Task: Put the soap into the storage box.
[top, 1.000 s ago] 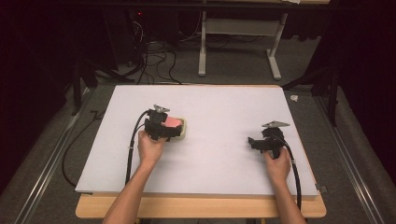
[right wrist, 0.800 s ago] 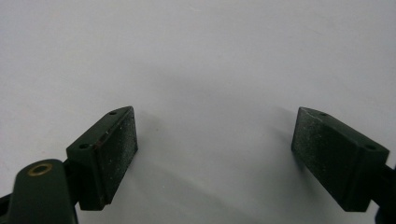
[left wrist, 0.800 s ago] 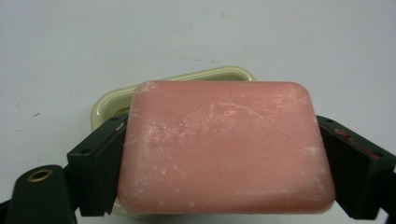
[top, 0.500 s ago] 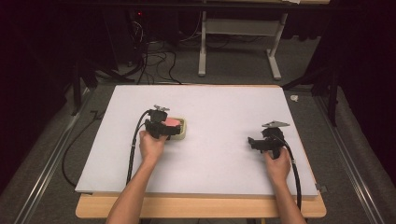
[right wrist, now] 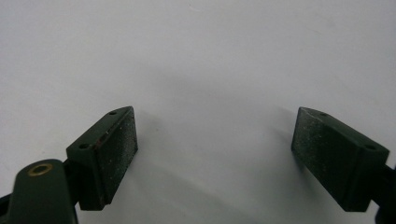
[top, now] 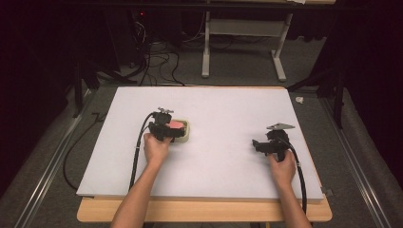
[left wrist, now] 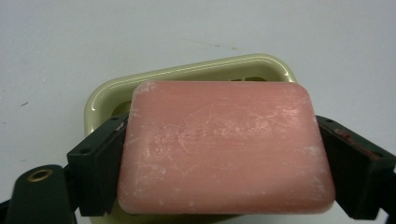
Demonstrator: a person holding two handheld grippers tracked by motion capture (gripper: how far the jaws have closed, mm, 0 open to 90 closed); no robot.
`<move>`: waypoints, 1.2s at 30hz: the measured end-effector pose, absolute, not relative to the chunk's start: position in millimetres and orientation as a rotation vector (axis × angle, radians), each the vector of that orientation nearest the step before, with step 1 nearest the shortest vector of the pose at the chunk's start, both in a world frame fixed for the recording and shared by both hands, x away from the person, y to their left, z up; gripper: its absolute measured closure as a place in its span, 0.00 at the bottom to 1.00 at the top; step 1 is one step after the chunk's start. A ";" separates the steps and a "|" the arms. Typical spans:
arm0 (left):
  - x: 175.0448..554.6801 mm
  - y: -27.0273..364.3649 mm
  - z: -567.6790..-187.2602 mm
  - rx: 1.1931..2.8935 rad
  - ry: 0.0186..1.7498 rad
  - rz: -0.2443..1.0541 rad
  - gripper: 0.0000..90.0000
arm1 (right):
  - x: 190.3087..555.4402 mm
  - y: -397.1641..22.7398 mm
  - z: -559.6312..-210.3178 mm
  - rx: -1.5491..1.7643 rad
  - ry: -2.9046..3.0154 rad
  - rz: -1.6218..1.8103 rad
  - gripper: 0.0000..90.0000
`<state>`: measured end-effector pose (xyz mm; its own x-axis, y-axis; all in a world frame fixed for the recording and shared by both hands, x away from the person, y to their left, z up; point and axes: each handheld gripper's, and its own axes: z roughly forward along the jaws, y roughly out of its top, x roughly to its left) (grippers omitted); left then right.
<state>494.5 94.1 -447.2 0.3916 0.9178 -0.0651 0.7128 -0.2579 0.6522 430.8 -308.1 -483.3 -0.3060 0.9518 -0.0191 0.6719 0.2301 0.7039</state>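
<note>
Over the dish [left wrist: 187,74], the left gripper [left wrist: 224,154] clamps the soap [left wrist: 224,144]; the right gripper [right wrist: 215,154] rests spread.

soap [left wrist: 226,147] above dish [left wrist: 105,95] — table's [top: 228,109] left half

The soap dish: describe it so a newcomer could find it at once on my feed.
Start at the white table top and go to its left half, just ahead of the left gripper. There sits the soap dish, a pale yellow-green rounded tray. A pink soap bar, clamped in that gripper, is over it; nothing else on the board is coloured.
</note>
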 end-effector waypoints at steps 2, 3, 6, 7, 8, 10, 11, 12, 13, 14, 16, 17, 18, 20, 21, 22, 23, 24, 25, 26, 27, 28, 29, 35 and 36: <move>495.7 93.9 -448.9 2.047 1.401 0.437 0.15 | 430.8 -308.1 -483.4 1.489 2.060 0.832 0.17; 496.2 94.0 -449.3 2.049 1.401 0.435 0.15 | 430.8 -308.1 -483.4 1.489 2.060 0.831 0.17; 496.4 92.8 -449.6 2.046 1.401 0.439 0.15 | 430.8 -308.1 -483.3 1.489 2.060 0.831 0.17; 496.5 92.7 -449.7 2.045 1.401 0.438 0.15 | 430.9 -308.1 -483.4 1.489 2.060 0.832 0.17; 496.7 92.9 -449.8 2.045 1.402 0.434 0.15 | 430.8 -308.1 -483.3 1.489 2.060 0.832 0.17; 497.6 93.5 -450.4 2.038 1.411 0.434 0.15 | 430.9 -308.2 -483.4 1.487 2.061 0.832 0.17; 497.9 93.7 -450.6 2.035 1.416 0.434 0.15 | 430.9 -308.1 -483.4 1.489 2.060 0.832 0.17; 498.4 94.2 -450.8 2.035 1.420 0.433 0.15 | 430.9 -308.1 -483.4 1.489 2.060 0.832 0.17; 498.6 94.2 -451.0 2.032 1.426 0.435 0.15 | 430.9 -308.1 -483.4 1.490 2.060 0.832 0.17; 498.8 94.2 -451.3 2.031 1.426 0.436 0.15 | 430.9 -308.2 -483.4 1.487 2.061 0.832 0.17; 498.4 92.7 -451.4 2.038 1.411 0.458 0.15 | 430.9 -308.1 -483.4 1.490 2.060 0.832 0.17; 497.9 91.4 -451.6 2.040 1.406 0.472 0.15 | 431.0 -308.2 -483.4 1.487 2.061 0.832 0.17; 497.6 90.4 -451.8 2.041 1.404 0.482 0.15 | 430.9 -308.1 -483.4 1.490 2.060 0.832 0.17; 498.0 89.9 -452.3 2.037 1.406 0.481 0.15 | 430.9 -308.1 -483.4 1.489 2.060 0.832 0.17; 498.3 89.8 -452.5 2.036 1.407 0.481 0.15 | 430.8 -308.1 -483.4 1.489 2.060 0.832 0.17; 498.7 89.7 -452.8 2.033 1.410 0.482 0.15 | 430.8 -308.1 -483.3 1.489 2.060 0.831 0.17; 498.9 89.7 -453.0 2.031 1.412 0.482 0.15 | 430.8 -308.1 -483.3 1.489 2.060 0.832 0.17; 499.1 89.6 -453.1 2.030 1.416 0.483 0.15 | 430.8 -308.1 -483.4 1.489 2.060 0.832 0.17; 499.4 89.4 -453.3 2.030 1.423 0.487 0.15 | 430.8 -308.1 -483.4 1.489 2.060 0.831 0.17; 499.5 89.4 -453.2 2.030 1.431 0.489 0.15 | 430.8 -308.1 -483.4 1.489 2.060 0.831 0.17; 499.7 89.6 -453.2 2.029 1.437 0.488 0.15 | 430.8 -308.1 -483.3 1.489 2.060 0.831 0.17; 499.8 89.6 -453.2 2.030 1.440 0.484 0.15 | 430.8 -308.1 -483.4 1.488 2.061 0.832 0.17; 499.7 89.5 -453.2 2.032 1.441 0.485 0.15 | 430.8 -308.1 -483.4 1.489 2.060 0.831 0.17; 500.1 89.0 -454.1 2.033 1.430 0.471 0.10 | 430.8 -308.1 -483.3 1.489 2.060 0.831 0.17; 500.2 89.0 -454.4 2.036 1.429 0.469 0.10 | 430.8 -308.1 -483.4 1.489 2.060 0.831 0.17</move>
